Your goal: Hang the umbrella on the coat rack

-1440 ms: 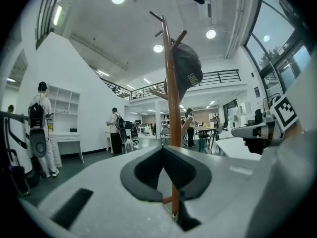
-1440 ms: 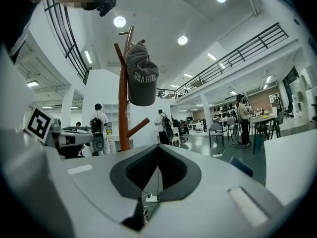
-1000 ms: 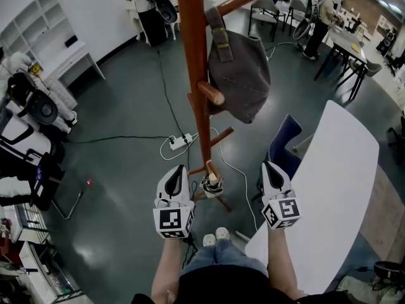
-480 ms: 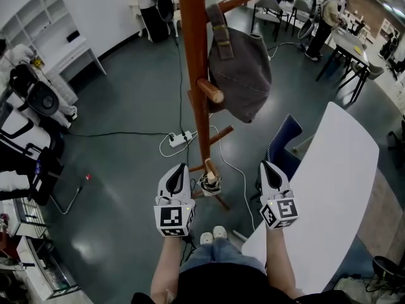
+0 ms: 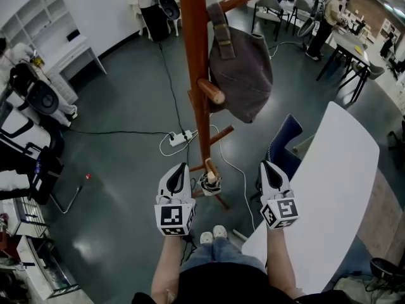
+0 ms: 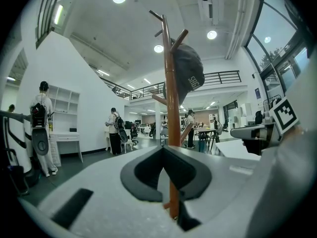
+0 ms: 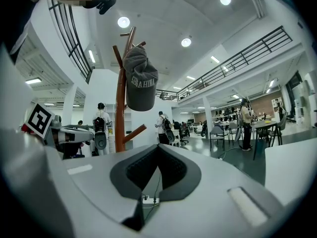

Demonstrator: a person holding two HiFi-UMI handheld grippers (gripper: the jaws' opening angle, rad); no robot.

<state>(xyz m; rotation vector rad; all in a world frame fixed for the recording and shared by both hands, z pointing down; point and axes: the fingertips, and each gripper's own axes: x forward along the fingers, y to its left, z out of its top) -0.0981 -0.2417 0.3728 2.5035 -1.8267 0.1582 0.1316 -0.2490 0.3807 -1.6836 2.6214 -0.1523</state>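
Open-plan office or lab hall: a railed mezzanine (image 7: 237,58) and round ceiling lights (image 7: 124,22) overlook a dark polished floor (image 5: 120,100) set with a white desk (image 5: 73,59), wall shelving (image 5: 35,21), office chairs (image 5: 269,6) and a white table (image 5: 342,170). A wooden coat rack (image 5: 195,75) stands by a power strip (image 5: 180,139), and people (image 5: 330,11) work at far desks.

I count 2 tools in my hands, the left tool (image 5: 180,168) and the right tool (image 5: 268,167). There is 1 coat rack (image 5: 196,75), 1 grey cap (image 5: 243,75), 1 umbrella (image 5: 211,183), 1 white bench (image 5: 329,189), 1 blue chair (image 5: 285,141) and 1 power strip (image 5: 180,137).
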